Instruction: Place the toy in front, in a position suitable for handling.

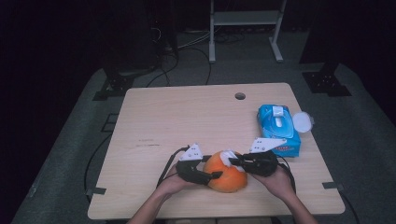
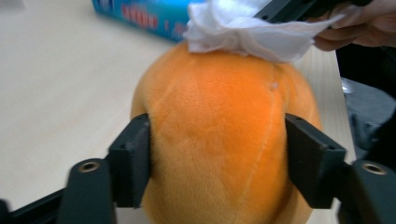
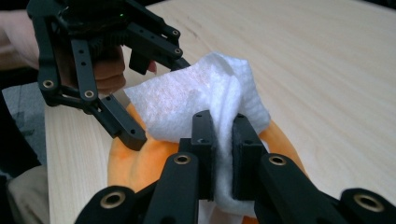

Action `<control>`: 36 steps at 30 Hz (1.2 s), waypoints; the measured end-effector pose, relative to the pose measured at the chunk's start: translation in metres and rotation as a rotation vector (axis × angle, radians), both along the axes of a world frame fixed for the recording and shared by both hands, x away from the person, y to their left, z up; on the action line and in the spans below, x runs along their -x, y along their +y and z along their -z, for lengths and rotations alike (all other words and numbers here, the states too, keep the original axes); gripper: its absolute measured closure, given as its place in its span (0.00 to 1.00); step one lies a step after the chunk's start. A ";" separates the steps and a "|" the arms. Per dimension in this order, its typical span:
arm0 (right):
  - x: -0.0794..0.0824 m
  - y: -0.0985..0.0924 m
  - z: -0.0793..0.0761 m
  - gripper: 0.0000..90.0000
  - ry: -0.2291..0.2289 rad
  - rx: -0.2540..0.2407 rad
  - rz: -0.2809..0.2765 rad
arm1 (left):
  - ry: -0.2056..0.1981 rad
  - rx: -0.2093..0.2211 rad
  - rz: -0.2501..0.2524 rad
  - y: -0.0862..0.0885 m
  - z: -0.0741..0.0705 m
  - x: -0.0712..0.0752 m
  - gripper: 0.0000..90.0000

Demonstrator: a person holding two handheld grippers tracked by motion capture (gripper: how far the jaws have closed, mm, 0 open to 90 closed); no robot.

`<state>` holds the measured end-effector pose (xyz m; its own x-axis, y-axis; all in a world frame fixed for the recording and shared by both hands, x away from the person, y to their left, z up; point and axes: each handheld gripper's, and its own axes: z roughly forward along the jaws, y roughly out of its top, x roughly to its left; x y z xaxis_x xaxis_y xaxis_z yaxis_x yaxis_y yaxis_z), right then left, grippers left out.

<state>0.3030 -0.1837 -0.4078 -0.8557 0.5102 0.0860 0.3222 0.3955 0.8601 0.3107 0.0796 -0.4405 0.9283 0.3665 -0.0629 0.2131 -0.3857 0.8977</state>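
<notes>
High view: an orange plush ball (image 1: 227, 176) sits on the wooden table (image 1: 187, 116) near its front edge, between both hands. The left gripper (image 1: 211, 176) comes in from the ball's left side, jaws against the plush. The right gripper (image 1: 239, 163) lies at the ball's upper right, holding a white wipe (image 1: 229, 157) on top of the ball. Behind and to the right of the ball lies a blue wet-wipe pack (image 1: 278, 128), near the table's right edge; a round white lid (image 1: 302, 122) rests just beside the pack's far side. A small hole (image 1: 240, 96) in the table stands well behind the ball.

Left gripper view: the left gripper (image 2: 217, 161) straddles the ball (image 2: 219, 140), one pad pressed on each flank, so the jaws clamp it at moderate width. The wipe (image 2: 252, 32) is bunched on the ball's crown, and the blue pack (image 2: 140, 16) lies beyond the ball.

Right gripper view: the right gripper (image 3: 223, 149) has its jaws narrow, pinching a fold of the wipe (image 3: 196, 100) that drapes over the ball (image 3: 135, 161). The left gripper (image 3: 135, 116) shows at the ball's far side.
</notes>
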 end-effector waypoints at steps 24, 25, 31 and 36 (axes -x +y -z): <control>-0.001 0.008 0.005 0.90 -0.051 -0.006 0.021 | -0.038 -0.018 -0.090 0.007 -0.003 -0.005 0.28; 0.002 0.011 0.003 0.90 -0.059 -0.013 0.010 | -0.058 -0.037 -0.084 0.006 -0.004 -0.002 0.28; 0.007 0.017 -0.005 0.90 -0.089 -0.039 -0.015 | -0.131 -0.078 -0.059 -0.002 -0.008 0.007 0.30; -0.007 -0.006 0.003 0.91 -0.045 -0.023 0.078 | -0.122 -0.063 -0.045 -0.001 -0.006 0.006 0.28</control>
<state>0.3105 -0.1902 -0.4110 -0.8167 0.5739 0.0610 0.3123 0.3505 0.8829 0.3045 0.0786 -0.4340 0.9102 0.4075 0.0742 0.1220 -0.4348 0.8922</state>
